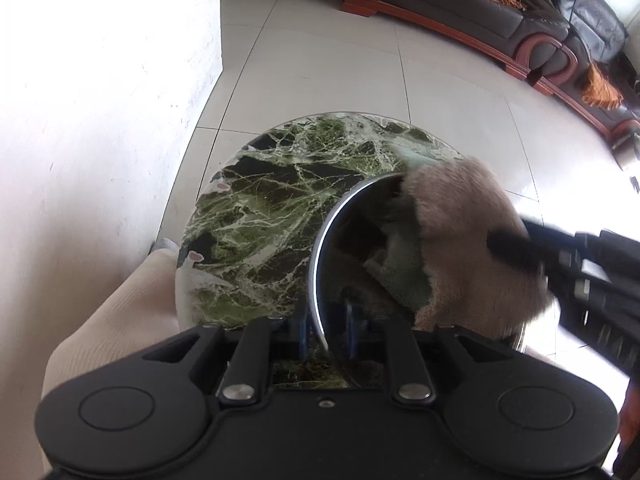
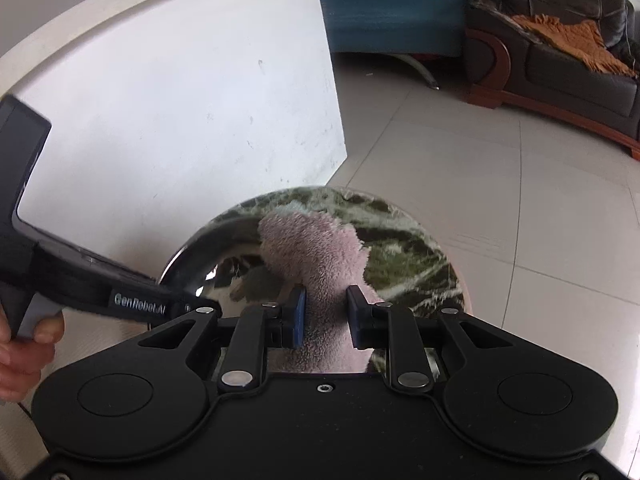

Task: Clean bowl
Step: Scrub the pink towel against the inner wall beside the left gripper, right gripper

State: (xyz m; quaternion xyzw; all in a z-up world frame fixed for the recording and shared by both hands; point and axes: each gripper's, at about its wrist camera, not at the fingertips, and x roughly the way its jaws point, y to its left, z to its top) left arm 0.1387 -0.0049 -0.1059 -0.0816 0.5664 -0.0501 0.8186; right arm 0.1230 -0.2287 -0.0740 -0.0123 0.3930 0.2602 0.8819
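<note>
A shiny steel bowl (image 1: 360, 236) rests on a round green marble table (image 1: 260, 208). My left gripper (image 1: 326, 322) is shut on the bowl's near rim, which passes between its blue pads. A fluffy pink cloth (image 1: 460, 220) lies over the bowl's right side and into its hollow. My right gripper (image 1: 516, 246) reaches in from the right with the cloth bunched at its tip. In the right wrist view, that right gripper (image 2: 326, 308) is shut on the pink cloth (image 2: 316, 252), which presses into the bowl (image 2: 224, 268). The left gripper (image 2: 200, 305) comes in from the left onto the rim.
A white wall (image 1: 100, 100) stands close on the left. Pale floor tiles (image 2: 520, 200) surround the table (image 2: 400, 256). A dark leather sofa (image 2: 560, 68) with an orange throw sits at the back right. Cream fabric (image 1: 120, 300) lies beside the table. A person's hand (image 2: 20, 344) holds the left gripper's handle.
</note>
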